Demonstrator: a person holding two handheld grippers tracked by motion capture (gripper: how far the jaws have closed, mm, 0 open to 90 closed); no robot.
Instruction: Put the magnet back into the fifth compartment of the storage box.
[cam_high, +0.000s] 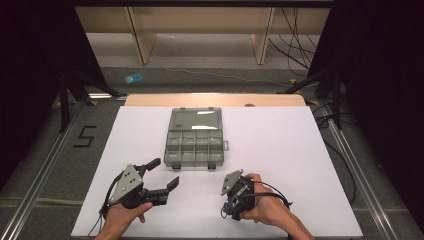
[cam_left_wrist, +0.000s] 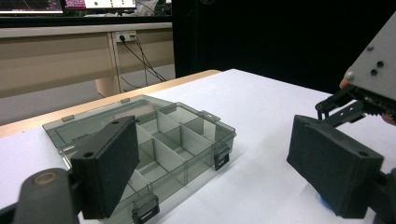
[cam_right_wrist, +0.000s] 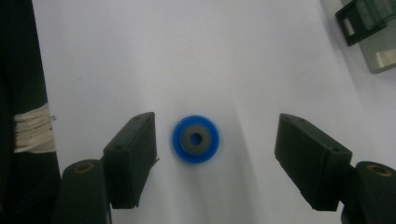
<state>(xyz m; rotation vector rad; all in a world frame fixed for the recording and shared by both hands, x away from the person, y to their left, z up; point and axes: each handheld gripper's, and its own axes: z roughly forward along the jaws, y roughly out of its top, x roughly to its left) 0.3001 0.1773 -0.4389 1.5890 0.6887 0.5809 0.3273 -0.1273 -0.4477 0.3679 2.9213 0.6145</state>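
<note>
Holding my right hand-held gripper (cam_right_wrist: 215, 154) spread wide over a small round blue plastic piece with a grey middle (cam_right_wrist: 195, 138), near on the white tabletop (cam_high: 300, 150). My left hand-held gripper (cam_high: 160, 175) is spread too, holding nothing. Next I think I squeeze the piece, then carry it to the open grey see-through plastic box with little compartments (cam_high: 194, 140).

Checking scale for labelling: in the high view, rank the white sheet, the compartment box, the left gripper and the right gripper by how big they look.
1. White sheet.
2. Compartment box.
3. Left gripper and right gripper: near alike, and the right one is partly hidden by the hand, so unranked.
</note>
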